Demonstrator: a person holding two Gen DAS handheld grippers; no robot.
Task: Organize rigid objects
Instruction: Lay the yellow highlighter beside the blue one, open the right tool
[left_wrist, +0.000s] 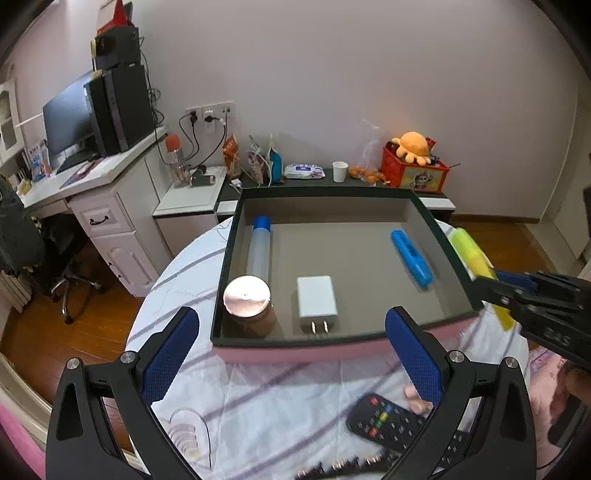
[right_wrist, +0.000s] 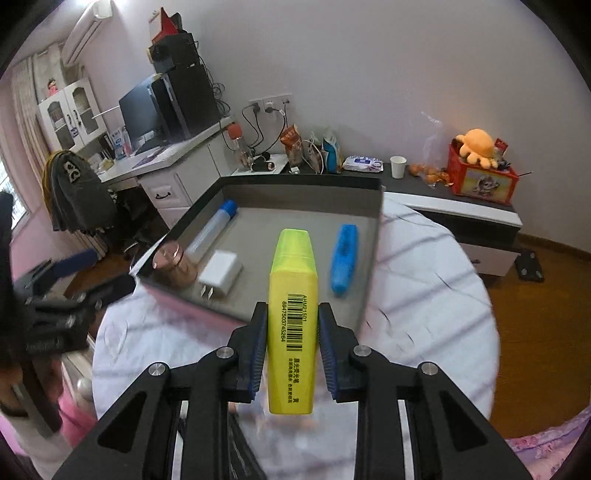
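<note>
Right gripper clamps yellow highlighter near its tail; overhang could snag the tray rim, apparently below. Left gripper stands apart, empty.

- Left wrist view: looks down at a slant from the near-left of the tray, close above the table.
- Right wrist view: same slant, from the tray's near-right.
- Both share tray, table, back wall.

a yellow highlighter with black barcode, blue marker, white charger, grey-lined tray, purple-striped white cloth.
</note>
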